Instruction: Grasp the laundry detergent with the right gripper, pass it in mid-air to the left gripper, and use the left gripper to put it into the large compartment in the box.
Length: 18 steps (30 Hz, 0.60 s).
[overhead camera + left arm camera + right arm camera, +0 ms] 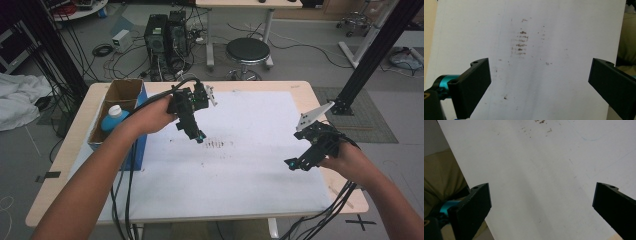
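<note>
A white sheet (250, 165) covers most of the wooden table. Brown smudge marks (216, 144) sit near its middle, and they appear as short dark streaks (520, 42) in the left gripper view. My left gripper (199, 136) hangs just left of those marks, pointing down at the sheet, open with nothing between its jaws (539, 85). My right gripper (295, 163) hovers over the sheet's right side, also open and empty (541, 207). A few specks (541, 122) lie far ahead of it.
An open cardboard box (122, 97) with a blue side stands at the table's left edge and holds a blue bottle with a white cap (114, 117). Cables trail off the front edge. A stool (247, 52) and computer towers (165, 40) stand beyond the table.
</note>
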Available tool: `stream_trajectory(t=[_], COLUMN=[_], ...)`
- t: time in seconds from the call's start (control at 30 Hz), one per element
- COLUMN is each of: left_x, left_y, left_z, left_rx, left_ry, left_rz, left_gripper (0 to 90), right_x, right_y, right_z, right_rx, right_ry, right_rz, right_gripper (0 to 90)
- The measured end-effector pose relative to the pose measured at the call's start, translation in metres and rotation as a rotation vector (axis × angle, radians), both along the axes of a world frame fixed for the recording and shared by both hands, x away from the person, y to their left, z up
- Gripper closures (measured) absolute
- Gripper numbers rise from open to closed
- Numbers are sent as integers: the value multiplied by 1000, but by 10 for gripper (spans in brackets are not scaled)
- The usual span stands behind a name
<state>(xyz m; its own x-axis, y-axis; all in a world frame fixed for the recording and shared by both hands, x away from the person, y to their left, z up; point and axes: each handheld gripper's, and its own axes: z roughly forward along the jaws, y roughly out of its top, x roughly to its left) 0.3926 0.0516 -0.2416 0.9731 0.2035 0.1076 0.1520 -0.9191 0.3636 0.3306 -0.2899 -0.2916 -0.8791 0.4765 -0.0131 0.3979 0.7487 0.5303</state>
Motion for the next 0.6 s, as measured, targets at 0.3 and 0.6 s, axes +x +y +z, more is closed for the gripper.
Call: stream_trajectory(t=[0.3, 0.6], left_x=[-5, -7], left_y=[2, 1], left_z=[0, 0], left_rx=[22, 27], left_ry=[-6, -5], left_rz=[-12, -14], left_gripper=[44, 43], right_x=[3, 1], right_y=[6, 5], right_z=[1, 1], right_rx=[-10, -11], right_ry=[-1, -2], right_rz=[7, 5], right_gripper=[10, 10])
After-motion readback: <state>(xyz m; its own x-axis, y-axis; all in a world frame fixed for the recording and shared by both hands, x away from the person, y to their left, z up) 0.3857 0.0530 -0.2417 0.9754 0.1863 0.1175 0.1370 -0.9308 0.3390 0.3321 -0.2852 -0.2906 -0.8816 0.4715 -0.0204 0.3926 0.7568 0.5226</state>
